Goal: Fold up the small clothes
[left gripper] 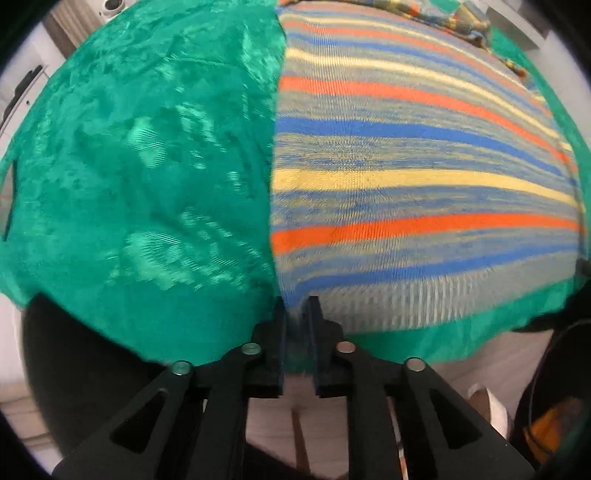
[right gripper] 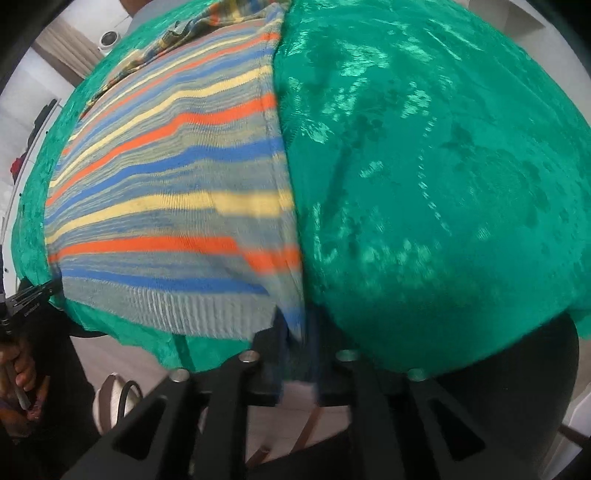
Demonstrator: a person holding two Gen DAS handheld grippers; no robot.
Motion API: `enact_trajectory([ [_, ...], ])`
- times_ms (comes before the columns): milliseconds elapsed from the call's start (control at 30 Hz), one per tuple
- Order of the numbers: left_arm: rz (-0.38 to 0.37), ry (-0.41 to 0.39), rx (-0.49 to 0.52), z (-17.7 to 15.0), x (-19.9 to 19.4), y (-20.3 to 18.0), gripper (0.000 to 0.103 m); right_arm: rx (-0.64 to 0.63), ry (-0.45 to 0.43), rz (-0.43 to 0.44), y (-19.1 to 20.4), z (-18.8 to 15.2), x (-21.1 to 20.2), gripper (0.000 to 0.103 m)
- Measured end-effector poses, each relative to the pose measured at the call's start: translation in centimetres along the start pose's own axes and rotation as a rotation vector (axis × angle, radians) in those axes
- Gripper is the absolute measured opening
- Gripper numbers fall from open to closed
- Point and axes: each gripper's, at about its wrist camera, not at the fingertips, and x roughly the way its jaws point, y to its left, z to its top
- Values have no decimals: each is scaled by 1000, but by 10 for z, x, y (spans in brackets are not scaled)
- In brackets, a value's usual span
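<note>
A small knit sweater (left gripper: 406,177) with blue, orange, yellow and grey stripes lies flat on a green velvet cloth (left gripper: 140,166). My left gripper (left gripper: 298,314) is shut on the sweater's near left hem corner at the table's front edge. In the right wrist view the same sweater (right gripper: 173,206) fills the left half, on the green cloth (right gripper: 443,184). My right gripper (right gripper: 295,325) is shut on the sweater's near right hem corner. The left gripper (right gripper: 40,291) shows at the far left edge of the right view, at the other hem corner.
The green cloth hangs over the table's front edge (left gripper: 424,343). A second patterned garment (left gripper: 465,22) lies bunched at the far side of the table. Below the edge there is pale floor, a dark round seat (right gripper: 517,387) and a white bag (right gripper: 110,402).
</note>
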Motion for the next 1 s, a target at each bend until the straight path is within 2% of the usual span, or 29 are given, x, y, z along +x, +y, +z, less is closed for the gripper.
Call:
enact_trajectory([
  [33,7,-15,11,-1,-14,2,21,2,-31,-5,-2,-5,-13,52],
  [100,14,-85,47,9,-48,4,30,-8,-90,-45,-7,-12,-34,57],
  [200,-15,-236,103,53,-103,-4,43,-18,-177,-108,-14,-14,-61,57],
  [267,-78,-347,153,94,-133,-21,54,-5,-225,-99,-19,-7,-71,57],
  [300,-98,-382,186,115,-135,-24,60,6,-248,-77,-21,-3,-73,57],
  [333,-119,-424,256,135,-137,-35,63,14,-257,-59,-22,2,-74,57],
  [400,-134,-470,425,166,-128,-75,63,32,-259,-30,-23,7,-71,57],
  [467,-163,-454,577,197,-105,-113,63,41,-261,1,-21,8,-67,57],
  [500,-180,-418,628,210,-89,-130,58,38,-259,8,-18,9,-64,57],
  [600,-204,-278,694,234,-53,-170,41,29,-255,5,-14,4,-57,57],
  [667,-199,-241,704,248,-33,-183,37,38,-242,12,-16,-2,-52,57],
  [800,-197,-213,699,262,-20,-187,22,68,-203,25,-27,-10,-39,57],
  [1000,-196,-248,684,268,-18,-191,21,95,-179,29,-39,-15,-30,57],
])
